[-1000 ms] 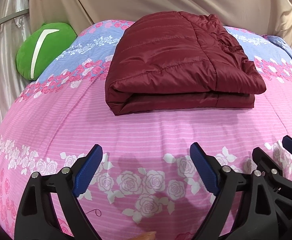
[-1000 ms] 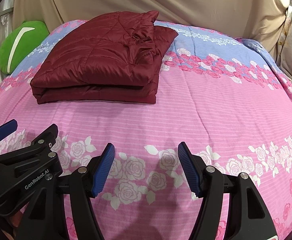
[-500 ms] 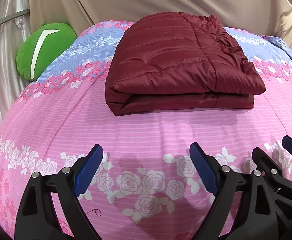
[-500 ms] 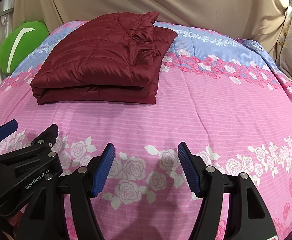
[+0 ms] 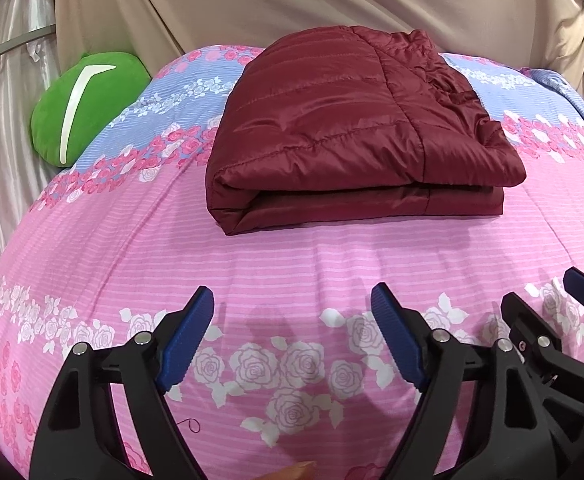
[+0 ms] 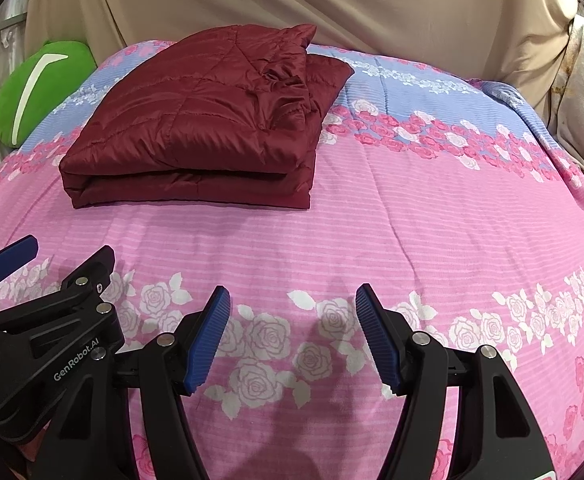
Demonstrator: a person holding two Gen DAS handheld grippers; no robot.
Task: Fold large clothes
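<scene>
Ahead of the empty, spread left claw [image 5: 292,336] and right claw [image 6: 290,334], a folded maroon quilted jacket [image 5: 355,132] looks light, puffy and slippery, best pinched at its thick folded edge.

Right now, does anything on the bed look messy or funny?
Mostly tidy. The dark red quilted jacket lies folded flat on the pink flowery bedspread, but its top layer is bunched and wrinkly along the right edge, and a lower layer sticks out beyond it. Both grippers are open, touching nothing.
</scene>
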